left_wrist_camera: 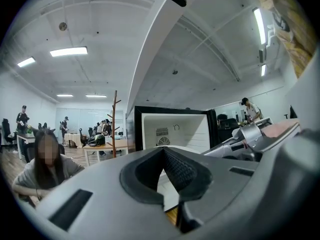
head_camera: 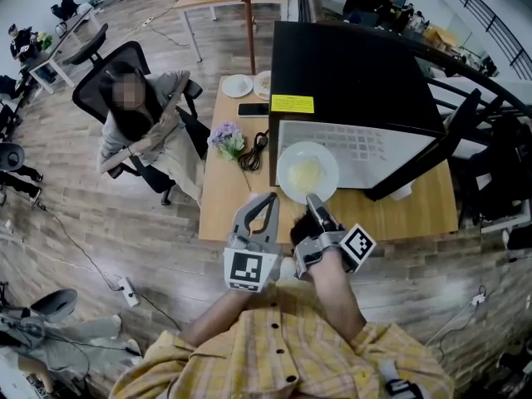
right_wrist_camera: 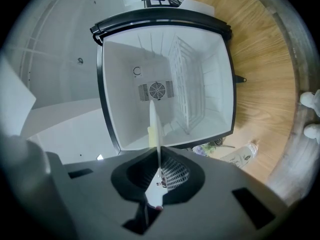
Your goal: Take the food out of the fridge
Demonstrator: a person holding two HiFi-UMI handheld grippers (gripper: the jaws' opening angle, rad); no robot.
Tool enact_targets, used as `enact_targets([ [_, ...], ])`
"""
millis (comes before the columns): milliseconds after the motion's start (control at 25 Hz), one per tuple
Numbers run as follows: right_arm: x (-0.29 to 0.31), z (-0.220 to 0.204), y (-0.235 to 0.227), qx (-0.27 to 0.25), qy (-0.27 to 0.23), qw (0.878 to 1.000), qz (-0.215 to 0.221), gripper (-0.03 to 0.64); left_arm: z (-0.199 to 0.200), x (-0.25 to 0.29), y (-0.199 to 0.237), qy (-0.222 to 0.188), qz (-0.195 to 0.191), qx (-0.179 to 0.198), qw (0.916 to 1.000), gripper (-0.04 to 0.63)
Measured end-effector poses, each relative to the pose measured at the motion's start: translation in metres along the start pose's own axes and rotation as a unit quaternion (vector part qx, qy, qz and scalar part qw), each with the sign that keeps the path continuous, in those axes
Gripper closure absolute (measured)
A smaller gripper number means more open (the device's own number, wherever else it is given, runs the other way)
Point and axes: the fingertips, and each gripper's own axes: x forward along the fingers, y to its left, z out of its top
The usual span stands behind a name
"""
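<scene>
A black mini fridge (head_camera: 349,73) stands on a wooden table (head_camera: 224,206) with its door (head_camera: 420,156) swung open to the right. In front of the opening is a white plate of pale yellow food (head_camera: 307,173), with my right gripper (head_camera: 314,199) shut on its near rim. The right gripper view shows the plate (right_wrist_camera: 153,126) edge-on between the jaws of the right gripper (right_wrist_camera: 157,160), with the white fridge interior (right_wrist_camera: 165,84) behind it. My left gripper (head_camera: 268,199) hangs just left of the plate, shut and holding nothing. In the left gripper view, the left gripper (left_wrist_camera: 165,156) points at the open fridge (left_wrist_camera: 175,129).
A person (head_camera: 137,115) sits in an office chair left of the table. On the table's left part lie purple flowers (head_camera: 226,138), a dark cable (head_camera: 253,152), a phone (head_camera: 253,109) and two plates (head_camera: 237,85). A plastic bottle (right_wrist_camera: 243,154) lies beside the fridge.
</scene>
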Motion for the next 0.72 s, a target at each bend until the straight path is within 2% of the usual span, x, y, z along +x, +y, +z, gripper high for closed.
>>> enact_targets([
  [520,-0.011,-0.014,0.020,-0.012,0.016,1.000,0.020,0.598,0.003,-0.002,-0.004,-0.004,-0.004,-0.001,1.0000,0.589],
  [720,-0.012,-0.016,0.019,-0.013,0.016,1.000,0.015,0.598,0.003,-0.002,-0.004,-0.004,-0.004,-0.005,1.0000,0.589],
])
